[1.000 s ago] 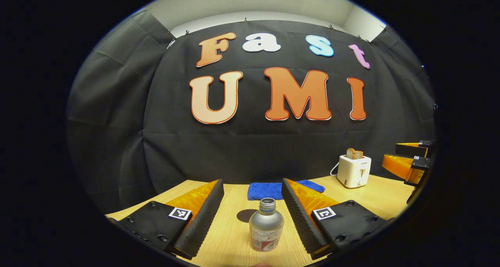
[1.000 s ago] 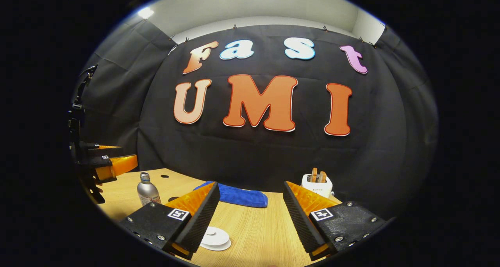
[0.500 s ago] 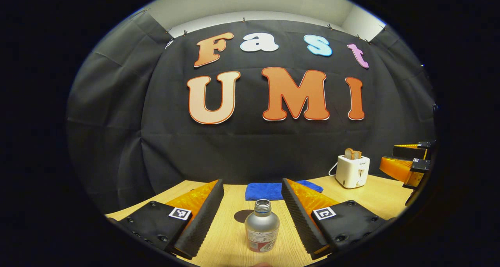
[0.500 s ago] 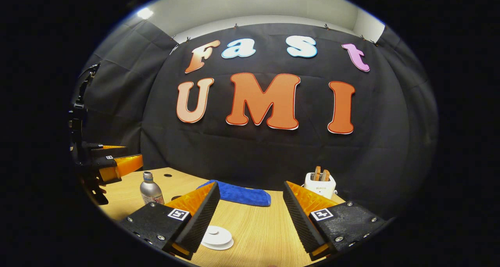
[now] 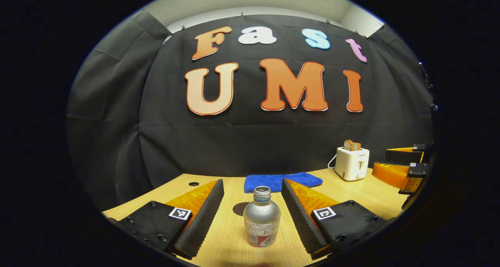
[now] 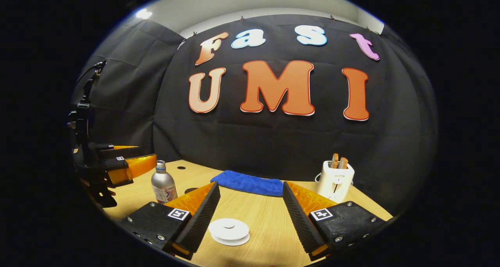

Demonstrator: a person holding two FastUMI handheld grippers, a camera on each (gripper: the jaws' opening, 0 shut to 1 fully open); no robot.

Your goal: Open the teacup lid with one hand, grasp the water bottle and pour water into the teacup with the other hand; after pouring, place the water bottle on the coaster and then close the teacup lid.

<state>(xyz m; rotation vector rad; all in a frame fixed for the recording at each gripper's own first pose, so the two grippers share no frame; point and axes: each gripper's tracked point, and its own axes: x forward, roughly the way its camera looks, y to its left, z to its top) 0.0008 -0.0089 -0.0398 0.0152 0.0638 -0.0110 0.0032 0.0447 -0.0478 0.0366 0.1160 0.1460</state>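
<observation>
light wooden table (image 6: pixel 265 220) with water bottle (image 5: pixel 261 217), white lid (image 6: pixel 229 231), blue cloth (image 6: pixel 247 183), white toaster (image 6: pixel 334 180)

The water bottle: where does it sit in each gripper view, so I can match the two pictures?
Left gripper view: the water bottle stands bottom centre, between the left gripper's open fingers, untouched.
Right gripper view: the bottle stands at lower left, beside the left gripper reaching in from the edge.
Shared landmark: the blue cloth lies behind the bottle, by the booth wall.
</observation>
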